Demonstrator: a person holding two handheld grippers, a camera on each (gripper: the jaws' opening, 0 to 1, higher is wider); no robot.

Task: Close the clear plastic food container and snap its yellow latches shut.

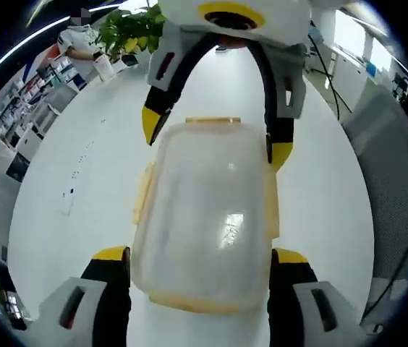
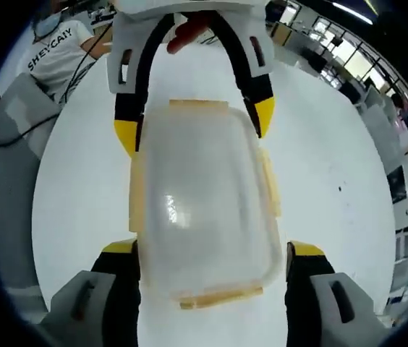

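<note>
Both grippers stand wide open, one at each end of the clear plastic container point(image 1: 204, 224), each straddling it with a jaw on either side; whether any yellow tip actually touches the plastic, I cannot tell. From the left gripper view, the left gripper point(image 1: 200, 262) rises at the bottom with the container's near end between its tips, and the right gripper point(image 1: 218, 137) reaches in from the top, its tips flanking the far end. From the right gripper view it is the mirror of that: the right gripper point(image 2: 215, 256) is at the bottom and the left gripper point(image 2: 193, 119) comes in from the top.

Under them spreads a white round table point(image 1: 74, 166), and the container sits on it about midway between the two tools, its lid lying flat on top. The yellow latches point(image 2: 270, 181) run along the long sides and the short ends; whether they are snapped down is hard to tell through the cloudy plastic.

Beyond the table stand a person in a white printed shirt point(image 2: 56, 50) and a green potted plant point(image 1: 128, 29). A fingertip point(image 2: 188, 30) shows at the top of the right gripper view, behind the left gripper.
</note>
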